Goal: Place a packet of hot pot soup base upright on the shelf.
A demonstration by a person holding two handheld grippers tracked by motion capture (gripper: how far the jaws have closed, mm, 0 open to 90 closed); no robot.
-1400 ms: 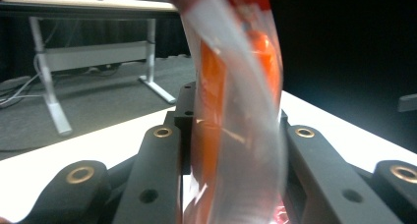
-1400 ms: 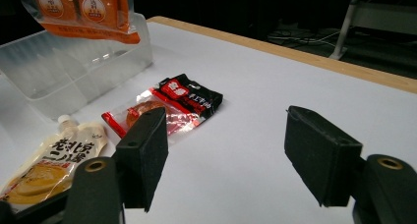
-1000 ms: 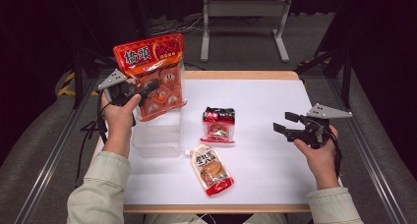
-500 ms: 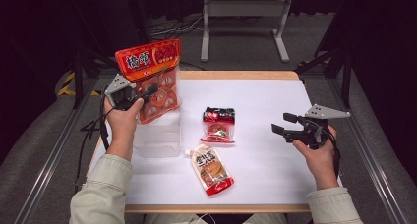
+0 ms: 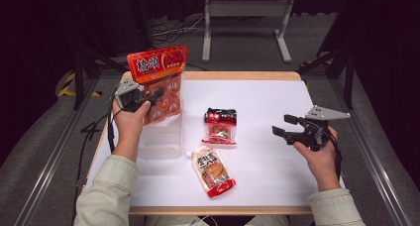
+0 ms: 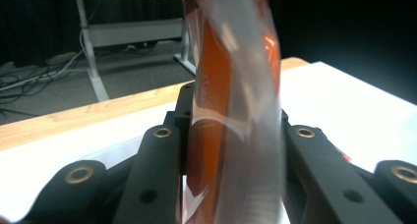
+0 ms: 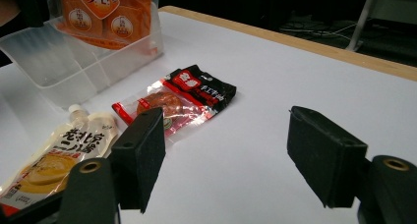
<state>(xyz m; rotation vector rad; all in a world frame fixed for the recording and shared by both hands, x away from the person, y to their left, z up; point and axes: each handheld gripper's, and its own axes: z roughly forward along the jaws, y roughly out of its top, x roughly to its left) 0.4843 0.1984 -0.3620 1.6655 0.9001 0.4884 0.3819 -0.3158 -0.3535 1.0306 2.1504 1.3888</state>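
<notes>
My left gripper (image 5: pixel 148 98) is shut on a tall orange-red snack bag (image 5: pixel 157 81) and holds it upright over a clear plastic bin (image 5: pixel 161 139) at the table's left. In the left gripper view the bag (image 6: pixel 231 111) is pinched between the two black jaws. On the white table top lie a small black-and-red packet (image 5: pixel 220 127) and a spouted sauce pouch (image 5: pixel 213 169). My right gripper (image 5: pixel 280 127) hovers open at the right with nothing between its fingers. From the right gripper view the packet (image 7: pixel 179 98), the pouch (image 7: pixel 54 155) and the bin (image 7: pixel 74 62) lie ahead.
The white table top (image 5: pixel 267 102) has a wooden rim along its far edge. A metal stand (image 5: pixel 245 10) rises behind the table on the dark floor. Open table surface lies between the packet and my right gripper.
The left gripper has sunk a little with the snack bag, bringing its lower end down toward the clear bin. The right gripper has kept still.
</notes>
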